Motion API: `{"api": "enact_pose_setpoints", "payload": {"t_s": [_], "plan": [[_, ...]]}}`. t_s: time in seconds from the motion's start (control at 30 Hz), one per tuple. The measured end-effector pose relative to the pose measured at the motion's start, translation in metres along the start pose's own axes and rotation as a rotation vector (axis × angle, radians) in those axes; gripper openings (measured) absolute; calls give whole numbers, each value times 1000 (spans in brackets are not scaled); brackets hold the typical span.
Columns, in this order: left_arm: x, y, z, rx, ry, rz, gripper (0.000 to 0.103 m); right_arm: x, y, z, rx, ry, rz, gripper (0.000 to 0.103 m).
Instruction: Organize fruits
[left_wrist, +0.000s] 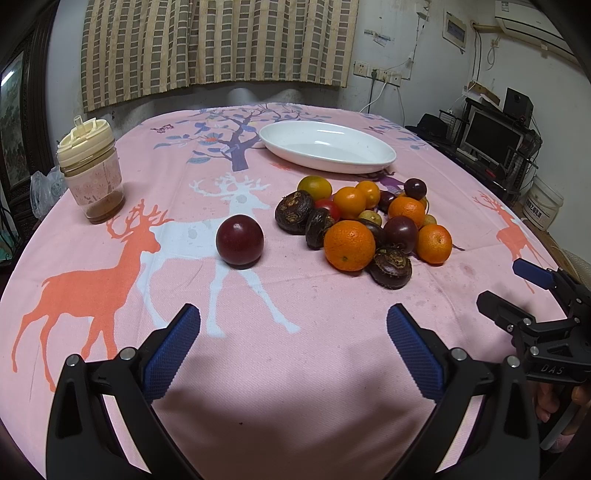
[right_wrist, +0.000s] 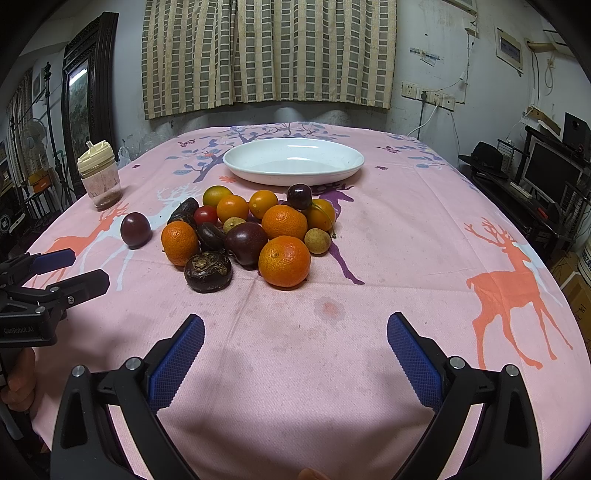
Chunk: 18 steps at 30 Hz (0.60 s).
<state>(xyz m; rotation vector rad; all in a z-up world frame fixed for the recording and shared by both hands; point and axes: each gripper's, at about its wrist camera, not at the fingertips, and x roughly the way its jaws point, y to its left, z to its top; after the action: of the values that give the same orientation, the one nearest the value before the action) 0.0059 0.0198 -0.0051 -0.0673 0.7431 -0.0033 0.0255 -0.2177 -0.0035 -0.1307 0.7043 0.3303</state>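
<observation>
While both my left tool (left_wrist: 293, 321) and right tool (right_wrist: 295, 328) hover spread wide and empty, mixed fruit (right_wrist: 255, 232) sits piled near a white dish (right_wrist: 293, 160) on the tabletop (right_wrist: 406, 240).

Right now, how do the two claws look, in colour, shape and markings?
Both claws are black frames with silver screws and blue, cross-hatched finger pads. The left claw shows the lettering "GenRobot.AI" on its body in the right wrist view; the right claw shows "DAS" in the left wrist view. No sleeves are visible.
</observation>
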Motion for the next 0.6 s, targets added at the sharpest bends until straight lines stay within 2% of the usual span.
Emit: {"api": "enact_pose_setpoints", "payload": {"t_s": [0.43, 0.6], "plan": [[0, 0, 0, -1, -1, 5, 99, 0, 0, -1, -1, 0, 3, 99], [-2, -2, -3, 14, -9, -3, 99, 1, -12, 1, 51, 13, 89, 99]]}}
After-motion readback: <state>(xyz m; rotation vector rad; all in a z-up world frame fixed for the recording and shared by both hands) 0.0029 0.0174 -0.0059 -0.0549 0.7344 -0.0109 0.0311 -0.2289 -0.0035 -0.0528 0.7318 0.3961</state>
